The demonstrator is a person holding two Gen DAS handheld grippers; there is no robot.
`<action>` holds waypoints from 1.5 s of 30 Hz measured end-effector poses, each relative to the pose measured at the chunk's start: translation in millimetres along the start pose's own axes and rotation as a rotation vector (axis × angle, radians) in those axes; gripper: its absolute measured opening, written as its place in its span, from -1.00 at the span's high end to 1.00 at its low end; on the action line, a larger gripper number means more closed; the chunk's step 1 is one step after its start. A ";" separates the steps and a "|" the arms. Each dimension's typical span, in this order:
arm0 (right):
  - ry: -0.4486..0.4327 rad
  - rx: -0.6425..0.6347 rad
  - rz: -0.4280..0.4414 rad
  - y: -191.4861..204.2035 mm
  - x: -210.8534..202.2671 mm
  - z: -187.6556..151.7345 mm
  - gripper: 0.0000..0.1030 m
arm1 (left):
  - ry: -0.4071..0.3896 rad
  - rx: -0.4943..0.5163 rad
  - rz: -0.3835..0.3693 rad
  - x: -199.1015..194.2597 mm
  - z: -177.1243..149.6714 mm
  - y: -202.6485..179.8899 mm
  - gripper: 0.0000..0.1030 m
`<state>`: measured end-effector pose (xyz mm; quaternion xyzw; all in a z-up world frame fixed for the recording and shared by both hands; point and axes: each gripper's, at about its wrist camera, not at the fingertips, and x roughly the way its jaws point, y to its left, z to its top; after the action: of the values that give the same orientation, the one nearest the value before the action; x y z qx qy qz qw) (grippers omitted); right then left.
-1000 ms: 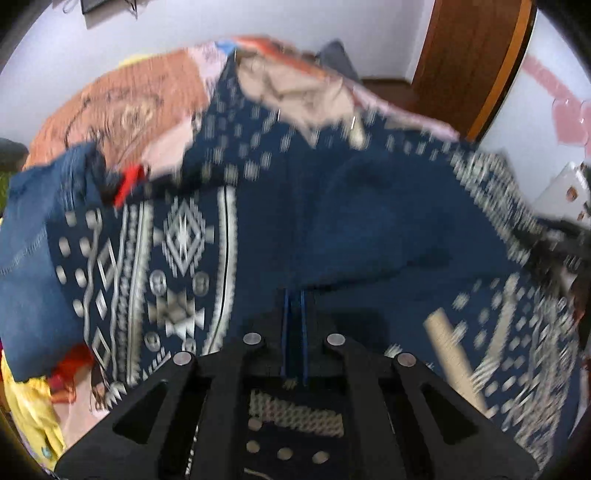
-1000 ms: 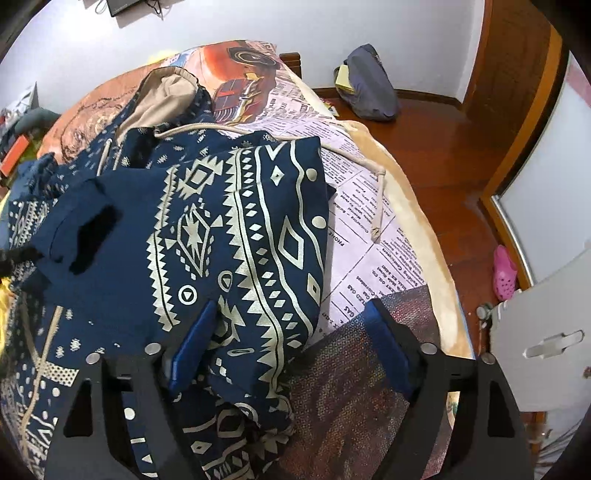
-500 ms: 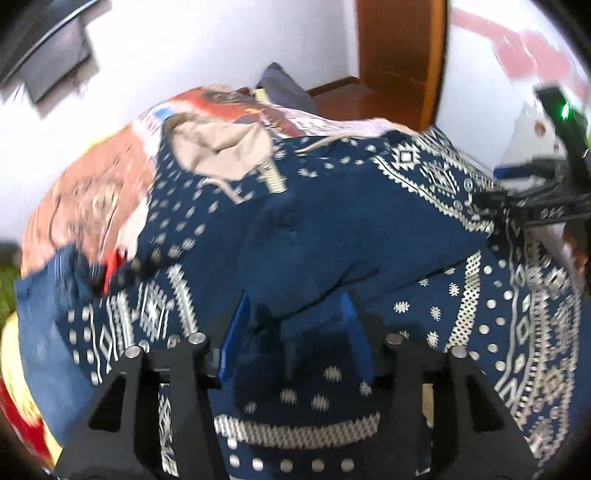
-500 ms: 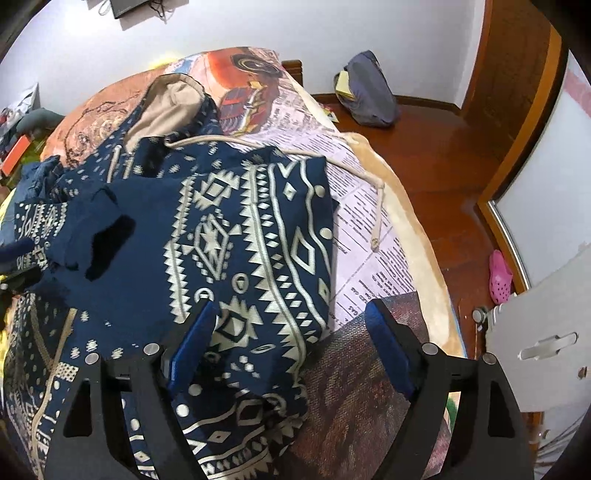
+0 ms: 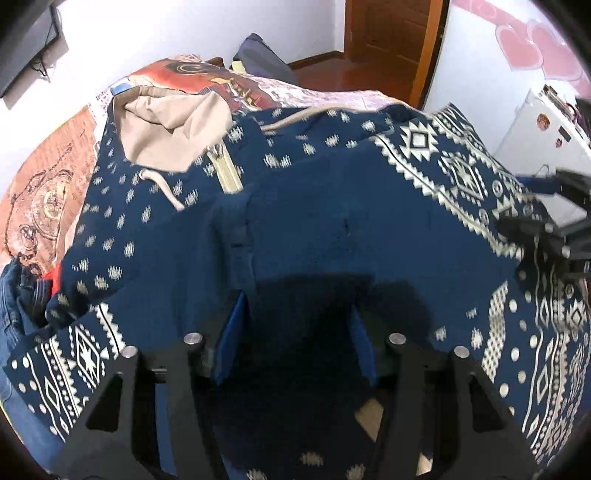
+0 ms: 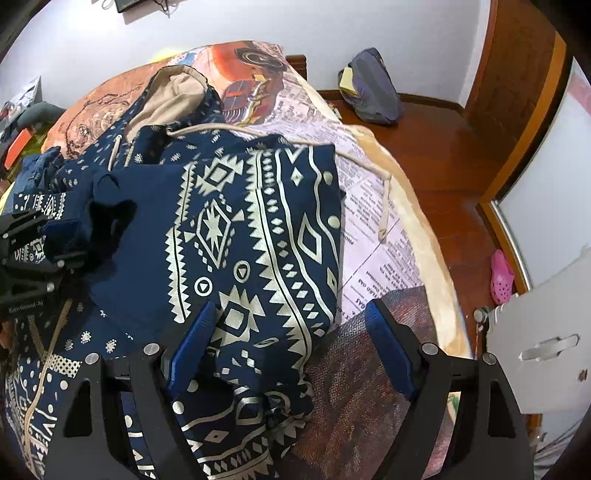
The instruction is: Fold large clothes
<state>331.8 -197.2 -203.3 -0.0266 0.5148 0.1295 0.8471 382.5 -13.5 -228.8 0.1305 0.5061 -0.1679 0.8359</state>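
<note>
Hoodie sleeve released; left tongs closing again.

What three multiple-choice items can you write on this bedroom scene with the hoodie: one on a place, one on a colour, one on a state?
1. Where does the grey fabric bag lie?
A on a chair
B on the brown wooden floor by the white wall
C on a shelf

2. What colour is the hood lining of the navy patterned hoodie?
A red
B green
C beige

3. How do the right tongs stand?
A shut on a drawstring
B wide open
C shut on nothing

Key:
1 B, the bag rests on floorboards at the wall.
2 C, the lining shows beige.
3 B, the blue pads stand far apart over the hoodie's edge.
</note>
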 end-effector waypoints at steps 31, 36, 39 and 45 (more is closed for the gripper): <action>0.004 -0.083 -0.108 15.8 9.1 11.7 -0.56 | -0.171 -0.665 0.037 -112.9 -119.4 166.6 0.80; 0.008 -0.068 -0.090 12.8 9.1 10.2 -0.56 | -0.135 -0.645 0.144 -110.9 -145.6 171.8 0.80; 0.008 -0.067 -0.090 12.8 9.2 10.8 -0.56 | -0.090 -0.627 0.192 -108.2 -159.2 176.2 0.80; 0.006 -0.101 -0.122 16.6 3.1 14.4 -0.56 | -0.039 -0.586 0.203 -113.0 -166.1 177.0 0.78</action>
<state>341.5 -178.0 -197.8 -0.1011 0.5075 0.1037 0.8494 273.6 228.7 -195.0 -0.0694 0.5013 0.0668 0.8599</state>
